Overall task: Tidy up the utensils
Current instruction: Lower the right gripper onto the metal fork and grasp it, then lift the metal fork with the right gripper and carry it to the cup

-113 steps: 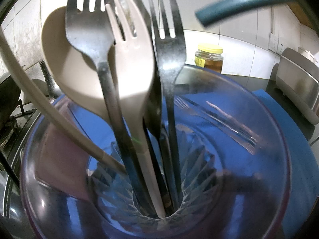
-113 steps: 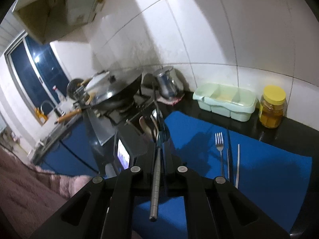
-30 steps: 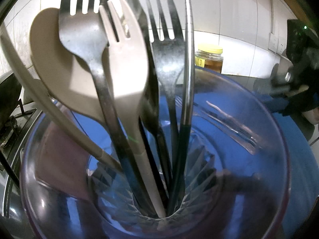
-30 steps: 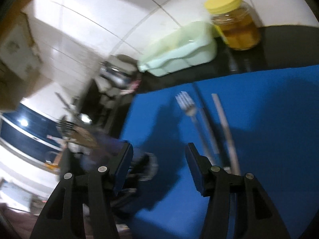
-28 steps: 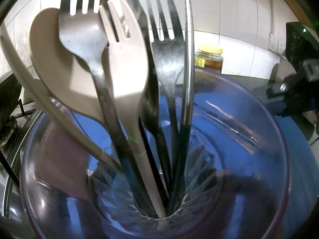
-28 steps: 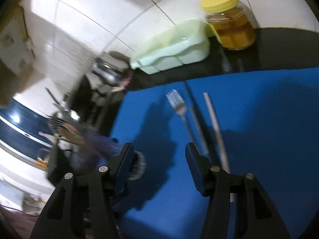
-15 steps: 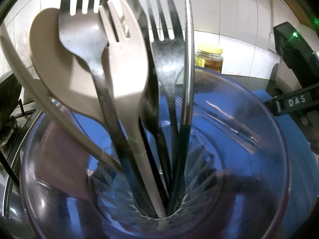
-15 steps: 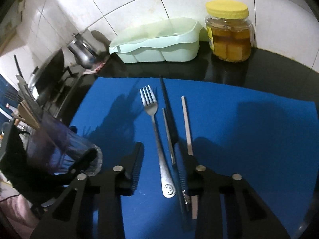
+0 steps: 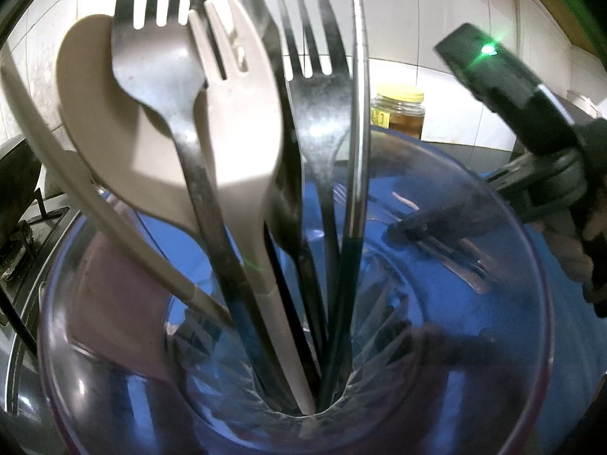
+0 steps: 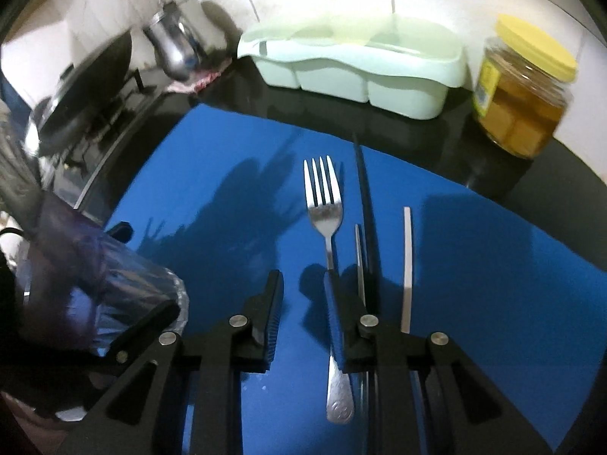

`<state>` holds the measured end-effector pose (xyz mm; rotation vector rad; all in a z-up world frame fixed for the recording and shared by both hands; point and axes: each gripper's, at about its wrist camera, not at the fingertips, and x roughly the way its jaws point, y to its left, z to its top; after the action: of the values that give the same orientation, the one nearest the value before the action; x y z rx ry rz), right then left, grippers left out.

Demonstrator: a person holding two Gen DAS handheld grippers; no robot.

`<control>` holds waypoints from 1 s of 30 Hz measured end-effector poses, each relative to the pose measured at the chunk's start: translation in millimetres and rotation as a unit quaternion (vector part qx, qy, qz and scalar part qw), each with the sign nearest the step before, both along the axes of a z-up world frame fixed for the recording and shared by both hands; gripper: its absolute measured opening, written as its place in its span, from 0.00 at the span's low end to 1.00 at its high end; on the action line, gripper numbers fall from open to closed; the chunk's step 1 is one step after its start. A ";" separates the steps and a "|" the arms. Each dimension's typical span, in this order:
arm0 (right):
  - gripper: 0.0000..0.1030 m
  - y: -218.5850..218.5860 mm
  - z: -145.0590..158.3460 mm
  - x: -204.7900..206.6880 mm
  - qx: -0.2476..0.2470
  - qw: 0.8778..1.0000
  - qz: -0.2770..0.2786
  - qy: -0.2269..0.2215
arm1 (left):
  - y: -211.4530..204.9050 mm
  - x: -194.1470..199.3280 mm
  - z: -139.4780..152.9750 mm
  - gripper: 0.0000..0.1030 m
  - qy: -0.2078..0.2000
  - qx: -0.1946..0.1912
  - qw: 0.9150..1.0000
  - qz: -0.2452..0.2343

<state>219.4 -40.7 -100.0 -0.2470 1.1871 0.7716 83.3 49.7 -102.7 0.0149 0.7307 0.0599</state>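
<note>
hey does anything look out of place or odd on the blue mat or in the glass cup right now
Nothing looks spilled or damaged. A metal fork and three chopsticks lie loose on the blue mat, roughly parallel, not in the glass cup with the other utensils. The cup itself is tilted, gripped by the left tongs.

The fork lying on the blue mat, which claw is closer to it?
Right. The right claw hovers just over the fork, one finger on its handle. The left claw is off to the side, gripping the glass cup.
</note>
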 end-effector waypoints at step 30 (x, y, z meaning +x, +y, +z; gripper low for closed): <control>0.05 -2.4 10.1 13.3 0.022 0.999 -0.017 0.044 | -0.5 0.0 -0.1 0.77 0.000 0.000 1.000 0.000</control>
<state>232.6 -43.2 -89.9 -0.1570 1.2516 0.7850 83.3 49.2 -102.7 0.0152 0.7310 0.0611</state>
